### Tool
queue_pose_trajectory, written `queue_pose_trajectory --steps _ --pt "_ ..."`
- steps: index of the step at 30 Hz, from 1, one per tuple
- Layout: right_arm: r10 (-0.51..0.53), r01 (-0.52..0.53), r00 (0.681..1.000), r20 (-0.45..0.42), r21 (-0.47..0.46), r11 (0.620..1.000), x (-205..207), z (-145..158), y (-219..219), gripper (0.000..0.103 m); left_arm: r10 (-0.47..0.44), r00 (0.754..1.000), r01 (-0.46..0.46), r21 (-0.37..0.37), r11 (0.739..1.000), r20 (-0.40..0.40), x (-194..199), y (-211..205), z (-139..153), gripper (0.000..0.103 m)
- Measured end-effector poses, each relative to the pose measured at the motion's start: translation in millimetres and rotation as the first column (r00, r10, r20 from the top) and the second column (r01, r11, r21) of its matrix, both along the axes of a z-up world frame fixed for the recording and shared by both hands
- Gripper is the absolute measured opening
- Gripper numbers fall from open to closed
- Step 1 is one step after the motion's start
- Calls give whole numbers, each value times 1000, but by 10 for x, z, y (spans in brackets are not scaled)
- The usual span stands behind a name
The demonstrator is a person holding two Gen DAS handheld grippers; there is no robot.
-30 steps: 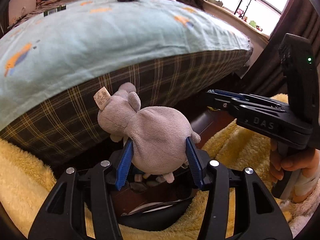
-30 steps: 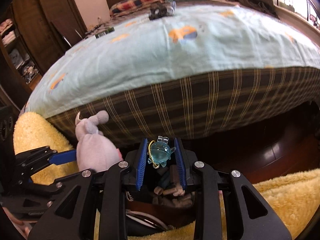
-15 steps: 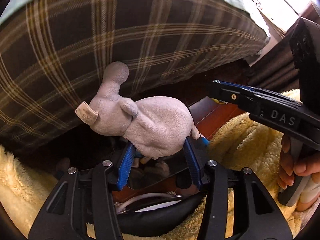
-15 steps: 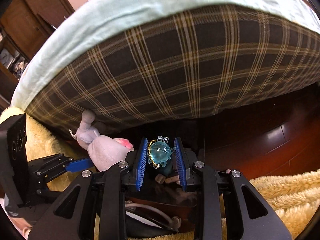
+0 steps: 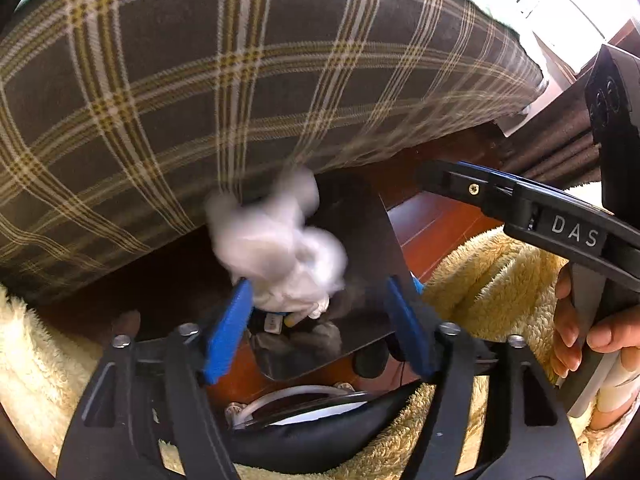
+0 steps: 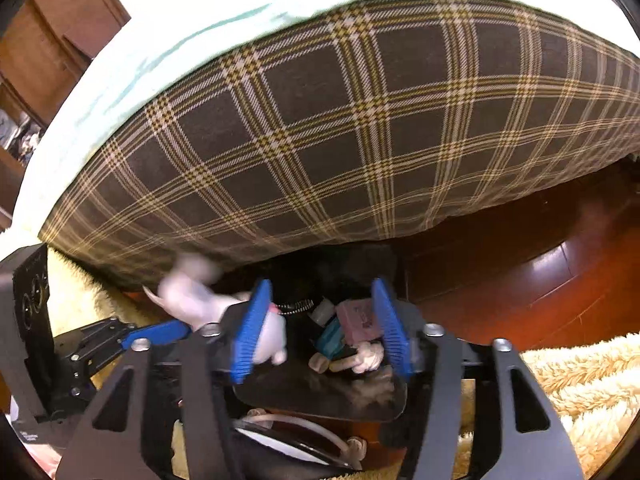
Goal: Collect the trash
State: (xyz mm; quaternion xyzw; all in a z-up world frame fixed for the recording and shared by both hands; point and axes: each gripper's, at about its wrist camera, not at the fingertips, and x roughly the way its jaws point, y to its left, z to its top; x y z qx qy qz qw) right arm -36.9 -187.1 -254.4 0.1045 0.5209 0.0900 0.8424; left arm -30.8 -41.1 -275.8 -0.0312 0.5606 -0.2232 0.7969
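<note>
Both grippers had just been opening – the left gripper (image 5: 320, 320) stood wide, the grey plush mouse (image 5: 280, 248) blurred between its blue pads, loose above a dark bin (image 5: 360, 240). The right gripper (image 6: 320, 328) stood wide too, nothing gripped; small toys (image 6: 352, 328) lay in the bin below, beside the plaid bed (image 6: 320, 140)

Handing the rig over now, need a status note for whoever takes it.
Left tool: open, jaws have just been opening; grey plush mouse blurred between them, apparently dropping, not gripped.
Right tool: open, jaws have just been opening, nothing gripped; teal toy lies below among small items in the dark container.
Done: both pieces over or in the container by the plaid bed side.
Left: confirm the mouse lands inside, then look for more trash.
</note>
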Motion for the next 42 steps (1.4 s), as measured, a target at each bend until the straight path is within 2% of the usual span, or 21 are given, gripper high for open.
queue_pose_trajectory --steps 2,5,11,15,23,27,31,36,39,42 --pt "-12 12 1000 3 2 1000 31 17 -84 72 1 1000 -1 2 1000 17 -21 8 36 76" --pt "-22 22 1000 14 15 1000 47 57 -206 78 0 999 0 1 1000 33 -47 8 77 80" --pt "-41 39 998 42 56 998 62 170 -407 81 24 996 -23 -13 1000 90 -74 78 278 81" --pt "-59 52 995 82 94 994 57 298 -527 81 42 984 -40 -13 999 172 -133 163 531 81" --pt "-46 14 981 188 169 986 55 784 -733 81 117 946 -101 -69 992 302 -138 526 1197 81" --pt "-20 -14 962 273 125 992 180 1234 -815 81 155 922 -132 -86 987 354 -41 685 1492 81" --pt "-19 -28 941 338 132 991 420 1672 -906 81 188 896 -175 -69 982 403 132 806 1723 84" --pt "20 -62 917 400 93 994 792 2082 -849 81 229 868 -223 -66 973 441 422 989 1953 86" --pt "51 -84 910 412 62 995 1045 2180 -628 81 267 846 -274 -53 960 462 643 1094 2014 88" --pt "63 -95 921 384 65 993 1339 2096 -360 81 288 832 -307 -39 951 474 854 1227 2035 88"
